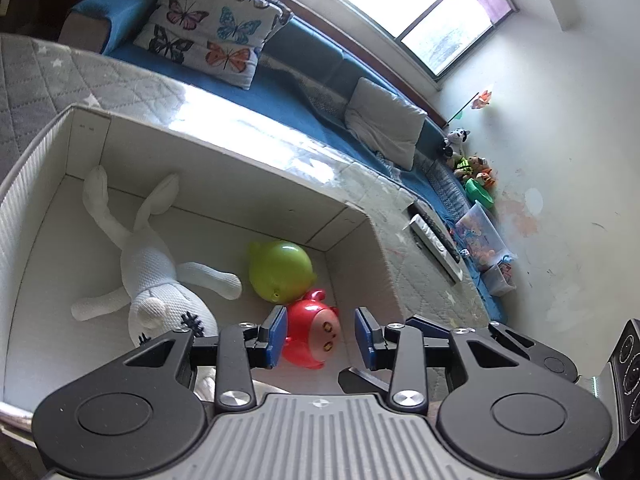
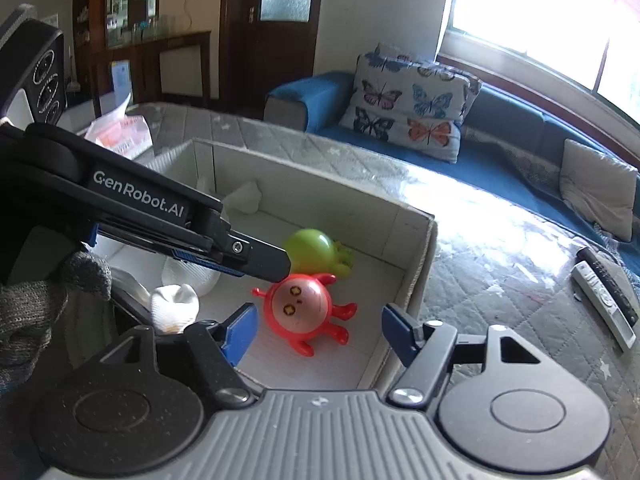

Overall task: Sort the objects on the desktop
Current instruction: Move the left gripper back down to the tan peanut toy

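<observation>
An open white cardboard box (image 1: 224, 152) (image 2: 320, 188) stands on the quilted table. On its floor lie a white plush rabbit (image 1: 156, 280) (image 2: 176, 304), a round green toy (image 1: 280, 270) (image 2: 312, 250) and a round red toy with a face (image 1: 316, 336) (image 2: 300, 308). My left gripper (image 1: 321, 336) (image 2: 276, 268) hangs open just over the red toy, its blue pads on either side of it and the right pad clearly apart from it. My right gripper (image 2: 320, 334) is open above the box's near corner, with nothing between its pads; the red toy lies beyond them.
Two remote controls (image 2: 604, 300) (image 1: 436, 240) lie on the table right of the box. A blue sofa (image 2: 500, 168) with a butterfly pillow (image 1: 208, 28) runs behind the table. A paper packet (image 2: 120, 132) sits at the far left. A gloved hand (image 2: 40, 308) holds the left gripper.
</observation>
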